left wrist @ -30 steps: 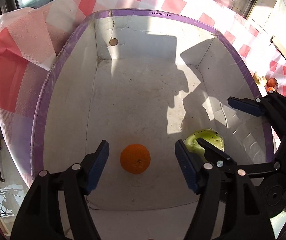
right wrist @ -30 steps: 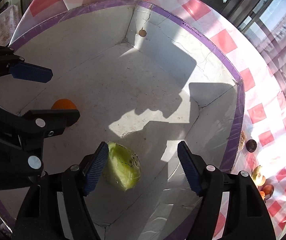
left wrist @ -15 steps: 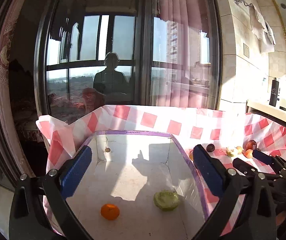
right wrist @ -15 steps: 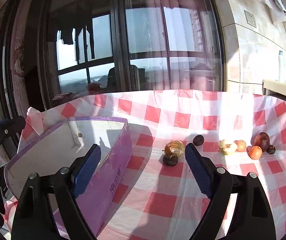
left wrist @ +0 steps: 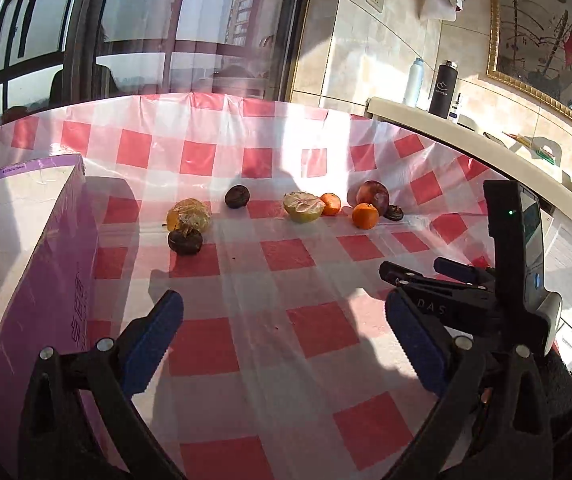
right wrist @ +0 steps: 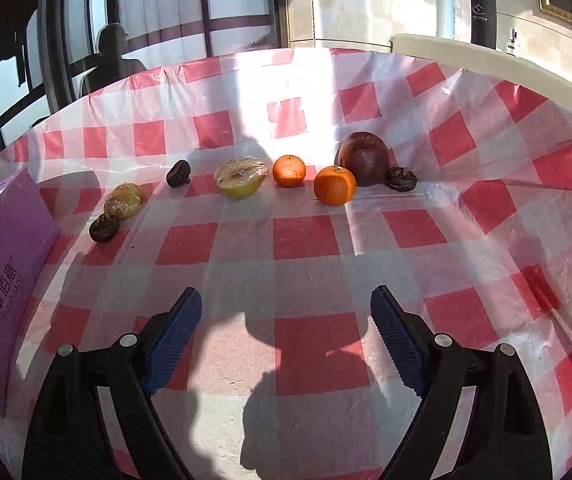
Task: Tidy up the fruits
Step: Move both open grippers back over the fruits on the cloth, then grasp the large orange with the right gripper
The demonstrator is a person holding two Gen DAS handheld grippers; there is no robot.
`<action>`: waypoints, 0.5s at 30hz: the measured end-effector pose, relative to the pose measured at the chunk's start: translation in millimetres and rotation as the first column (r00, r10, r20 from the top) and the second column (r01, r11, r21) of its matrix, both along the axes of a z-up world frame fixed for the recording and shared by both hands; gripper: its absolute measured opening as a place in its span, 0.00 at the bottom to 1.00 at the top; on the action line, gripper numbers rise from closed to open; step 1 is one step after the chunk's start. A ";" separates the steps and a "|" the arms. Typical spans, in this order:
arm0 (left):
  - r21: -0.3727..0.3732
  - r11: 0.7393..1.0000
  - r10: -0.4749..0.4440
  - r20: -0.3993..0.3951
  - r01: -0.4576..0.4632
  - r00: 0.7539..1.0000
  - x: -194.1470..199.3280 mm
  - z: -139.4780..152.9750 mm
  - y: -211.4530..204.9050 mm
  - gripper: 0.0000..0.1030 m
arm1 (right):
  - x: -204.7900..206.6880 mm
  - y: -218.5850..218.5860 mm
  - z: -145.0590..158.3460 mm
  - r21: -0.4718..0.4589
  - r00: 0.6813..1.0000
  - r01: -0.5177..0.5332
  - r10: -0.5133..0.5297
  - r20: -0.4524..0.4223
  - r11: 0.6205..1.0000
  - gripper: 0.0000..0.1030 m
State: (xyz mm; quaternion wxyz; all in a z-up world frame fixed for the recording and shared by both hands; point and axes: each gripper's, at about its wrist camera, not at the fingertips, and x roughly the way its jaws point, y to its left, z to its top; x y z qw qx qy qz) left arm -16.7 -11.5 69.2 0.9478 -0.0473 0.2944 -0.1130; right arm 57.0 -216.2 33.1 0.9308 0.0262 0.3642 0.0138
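Both pairs of jaws released and empty, just opened wide: left gripper (left wrist: pixel 284 340) and right gripper (right wrist: pixel 286 328) hovering over the checked counter (right wrist: pixel 306 236), well short of the fruit. Fruits strung in a loose row along the far side: two oranges (right wrist: pixel 335 185), a wrapped green half (right wrist: pixel 240 178) cut face up, a dark red apple (right wrist: pixel 364 158), shrivelled dark pieces (right wrist: pixel 103 227), a wrapped yellowish lump (right wrist: pixel 125 200). Purple box (left wrist: pixel 46 264) at left. Oranges probably light, firm, prone to roll, no real long axis; best pinched across the middle. Wrapped pieces likely slippery and soft; gentle squeeze advised.
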 end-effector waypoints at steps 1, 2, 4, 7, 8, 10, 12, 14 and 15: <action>0.000 1.000 0.015 -0.027 -0.015 1.000 10.0 -7.8 -1.3 0.98 | 7.6 -7.1 -3.4 0.008 1.000 0.015 -0.014 -0.014 1.000 0.81; -0.003 1.000 0.025 -0.051 -0.026 0.998 18.8 -15.8 1.3 0.98 | 15.4 -14.3 -6.5 0.019 0.999 0.026 -0.026 -0.023 0.999 0.81; -0.003 0.999 0.039 -0.077 -0.039 0.996 32.6 -27.4 1.2 0.98 | 27.9 -22.1 -9.0 0.049 0.999 0.039 -0.037 -0.040 0.998 0.81; -0.016 0.998 0.052 -0.154 -0.055 0.987 56.1 -39.2 0.2 0.98 | 43.6 -27.5 -7.3 0.066 0.998 0.050 -0.048 -0.027 0.997 0.81; -0.034 0.997 0.058 -0.154 -0.064 0.986 59.5 -39.6 1.6 0.98 | 49.7 -29.8 -7.0 0.072 0.998 0.053 -0.051 -0.025 0.996 0.81; -0.067 0.995 0.063 -0.141 -0.073 0.988 66.6 -38.6 3.5 0.98 | 61.9 -34.2 -7.4 0.090 0.998 0.062 -0.060 -0.026 0.994 0.81; -0.118 0.992 0.025 -0.171 -0.046 0.985 76.4 -42.4 6.1 0.98 | 77.8 -37.8 -8.7 0.099 0.997 0.068 -0.065 -0.038 0.993 0.80; -0.158 0.986 0.025 -0.186 -0.055 0.982 81.5 -45.6 11.7 0.98 | 94.7 -38.5 -10.5 0.096 0.996 0.075 -0.070 -0.054 0.993 0.76; -0.168 0.983 0.047 -0.197 -0.081 0.979 82.5 -46.7 14.7 0.98 | 103.1 -38.1 -11.2 0.094 0.996 0.076 -0.070 -0.061 0.993 0.75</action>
